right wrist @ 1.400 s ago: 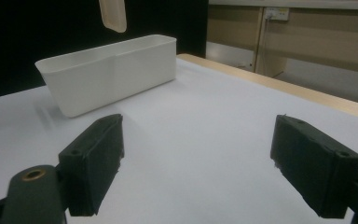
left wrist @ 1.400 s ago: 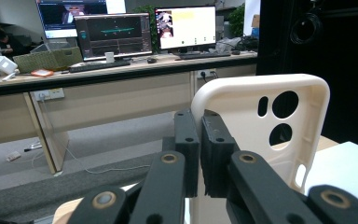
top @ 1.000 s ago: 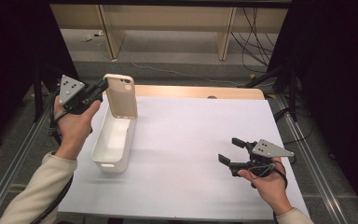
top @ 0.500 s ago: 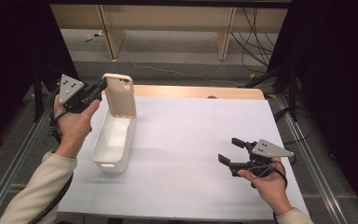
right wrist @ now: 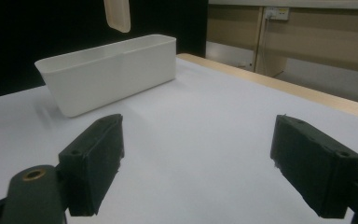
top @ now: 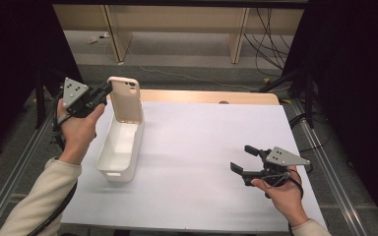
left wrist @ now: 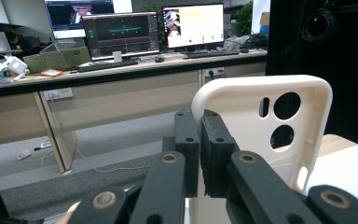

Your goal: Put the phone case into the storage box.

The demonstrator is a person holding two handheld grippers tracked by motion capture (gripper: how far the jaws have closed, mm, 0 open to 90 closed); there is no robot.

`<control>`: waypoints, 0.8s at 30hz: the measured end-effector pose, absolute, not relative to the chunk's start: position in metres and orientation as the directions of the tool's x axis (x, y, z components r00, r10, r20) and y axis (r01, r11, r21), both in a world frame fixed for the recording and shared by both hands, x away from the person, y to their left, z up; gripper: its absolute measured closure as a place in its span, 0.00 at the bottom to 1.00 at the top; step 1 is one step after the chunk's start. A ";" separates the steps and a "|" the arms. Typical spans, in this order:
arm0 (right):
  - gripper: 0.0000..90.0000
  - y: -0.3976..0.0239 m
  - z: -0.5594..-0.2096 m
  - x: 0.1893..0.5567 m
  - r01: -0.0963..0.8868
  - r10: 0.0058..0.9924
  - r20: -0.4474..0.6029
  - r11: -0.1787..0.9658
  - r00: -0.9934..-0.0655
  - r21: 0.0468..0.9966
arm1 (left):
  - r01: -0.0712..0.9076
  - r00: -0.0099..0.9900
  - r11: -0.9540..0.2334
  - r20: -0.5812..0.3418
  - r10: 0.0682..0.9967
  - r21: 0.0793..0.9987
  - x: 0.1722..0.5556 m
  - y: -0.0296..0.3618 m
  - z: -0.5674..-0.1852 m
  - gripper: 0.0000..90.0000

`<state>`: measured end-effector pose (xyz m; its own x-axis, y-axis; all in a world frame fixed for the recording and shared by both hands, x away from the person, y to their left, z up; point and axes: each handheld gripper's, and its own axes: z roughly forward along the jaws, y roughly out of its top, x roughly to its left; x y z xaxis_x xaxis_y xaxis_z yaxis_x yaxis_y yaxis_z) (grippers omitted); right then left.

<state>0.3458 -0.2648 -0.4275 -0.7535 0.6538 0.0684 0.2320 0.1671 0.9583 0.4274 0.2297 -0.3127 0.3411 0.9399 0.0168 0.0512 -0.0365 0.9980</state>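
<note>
A: Is anything shifting since a second ago?

B: Nothing is moving; both hands are staying put, and the phone case (top: 126, 98) is hanging exactly where it was, above the far end of the bin (top: 119, 145).

A: Start with the big things, then.

B: The white table (top: 202, 147) is carrying the bin, a long white tub lying at its left side, lengthwise toward the far edge. The case, cream with camera holes at its top, is standing upright over the bin's far end, its lower edge seeming to dip just inside the rim.

A: And the grippers?

B: The left gripper (top: 104, 93), just left of the bin's far end, is pinching the case's side edge between its pads (left wrist: 214, 154). The right gripper (top: 246, 158) is hovering well to the right of the bin, its fingers (right wrist: 95, 161) spread wide on nothing.
</note>
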 end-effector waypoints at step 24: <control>0.21 -0.265 -0.428 0.346 0.233 0.654 0.068 0.168 -0.753 0.958 | 0.062 0.317 -0.039 0.017 0.948 0.997 0.439 0.237 -0.318 0.96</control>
